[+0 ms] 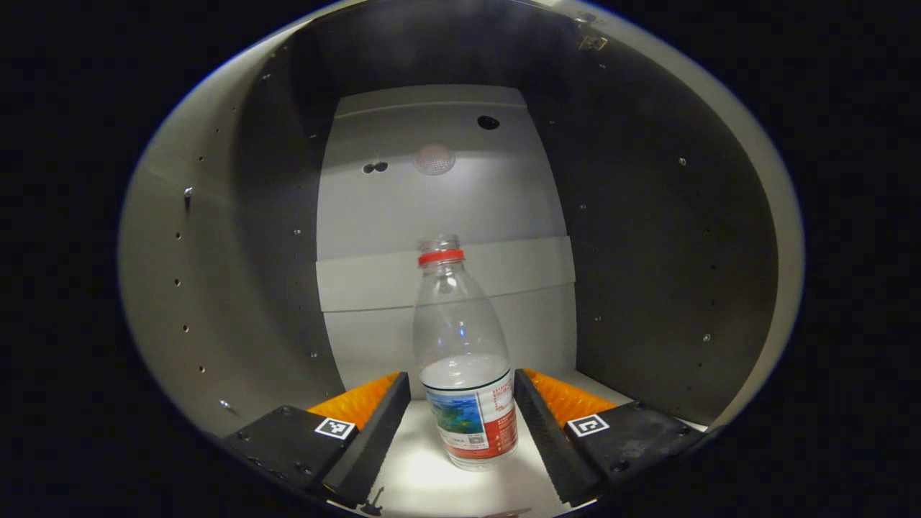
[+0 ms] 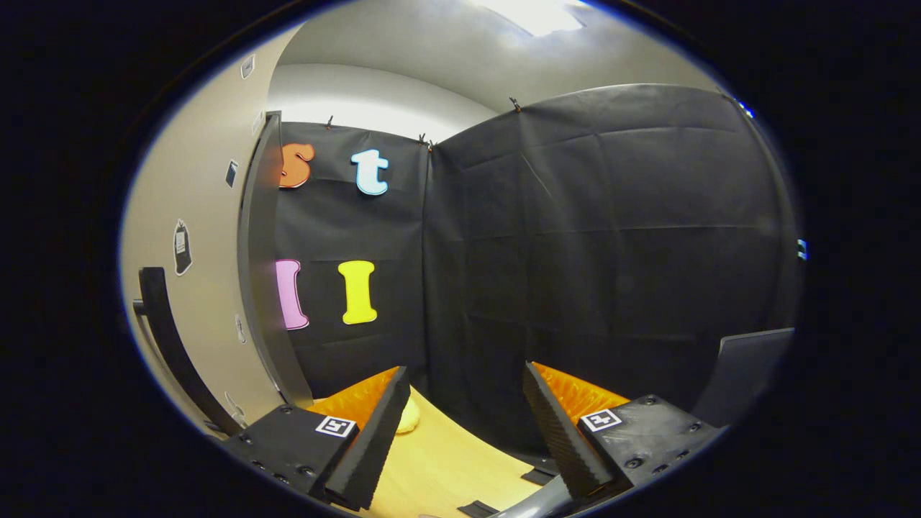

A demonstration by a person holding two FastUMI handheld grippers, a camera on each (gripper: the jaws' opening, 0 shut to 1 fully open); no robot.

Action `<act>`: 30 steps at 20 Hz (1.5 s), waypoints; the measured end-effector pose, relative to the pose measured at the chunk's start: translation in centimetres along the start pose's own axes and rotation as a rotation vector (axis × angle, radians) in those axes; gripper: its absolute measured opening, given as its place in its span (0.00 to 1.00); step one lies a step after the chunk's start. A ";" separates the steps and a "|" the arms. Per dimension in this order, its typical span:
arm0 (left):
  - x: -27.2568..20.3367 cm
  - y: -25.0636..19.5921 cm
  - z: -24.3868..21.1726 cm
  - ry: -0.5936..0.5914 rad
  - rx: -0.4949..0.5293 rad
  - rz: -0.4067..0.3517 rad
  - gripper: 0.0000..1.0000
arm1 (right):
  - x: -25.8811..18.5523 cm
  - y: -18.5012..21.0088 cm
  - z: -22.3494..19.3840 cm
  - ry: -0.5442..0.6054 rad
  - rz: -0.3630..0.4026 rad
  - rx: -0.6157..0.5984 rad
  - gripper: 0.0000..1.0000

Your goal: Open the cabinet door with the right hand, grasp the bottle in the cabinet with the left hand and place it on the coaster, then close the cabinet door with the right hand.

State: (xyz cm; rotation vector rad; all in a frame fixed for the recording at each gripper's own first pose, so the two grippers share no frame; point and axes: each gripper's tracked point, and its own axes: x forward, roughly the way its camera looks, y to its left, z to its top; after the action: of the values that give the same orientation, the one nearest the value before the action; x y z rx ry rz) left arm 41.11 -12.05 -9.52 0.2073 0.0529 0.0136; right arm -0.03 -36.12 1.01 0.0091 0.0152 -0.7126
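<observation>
**Bottle between left jaws, not gripped**

Left gripper (image 1: 462, 403) inside cabinet (image 1: 647, 237), jaws apart. Water bottle (image 1: 464, 360) upright on cabinet floor, between the fingers, gap each side. Right gripper (image 2: 460, 417) jaws apart, empty, beside open cabinet door (image 2: 194, 237).

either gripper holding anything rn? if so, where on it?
Nothing held. Left gripper is open, fingers flanking the bottle at its label, gaps visible on both sides. Right gripper is open on air.

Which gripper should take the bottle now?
Left. Its gripper is inside the cabinet, open fingers flanking the upright bottle. The right gripper faces the booth wall beside the open cabinet door.
</observation>
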 end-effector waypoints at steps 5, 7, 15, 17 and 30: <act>2.0 -1.1 -0.3 -0.005 0.005 -0.050 0.88 | 1.0 0.8 -0.2 0.016 0.004 -0.022 0.98; 2.3 -0.9 0.0 -0.013 0.045 -0.038 0.92 | 1.0 0.8 -0.3 0.021 -0.002 -0.023 0.98; -1.2 -2.2 3.3 -0.077 -0.032 -0.113 0.78 | 0.2 0.9 0.8 0.003 -0.007 0.028 0.98; -3.2 -2.2 4.5 -0.087 -0.062 -0.140 0.78 | -0.6 0.8 1.1 -0.011 -0.012 0.020 0.98; -20.2 3.0 6.2 -0.094 -0.169 -0.226 0.79 | -10.2 4.8 4.1 -0.120 0.068 -0.013 0.97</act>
State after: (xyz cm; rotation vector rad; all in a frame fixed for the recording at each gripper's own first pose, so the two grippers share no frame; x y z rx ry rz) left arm 21.23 -10.74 -1.76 0.0320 -0.0187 -0.2163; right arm -4.60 -25.92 5.31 -0.0454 -0.0950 -0.6445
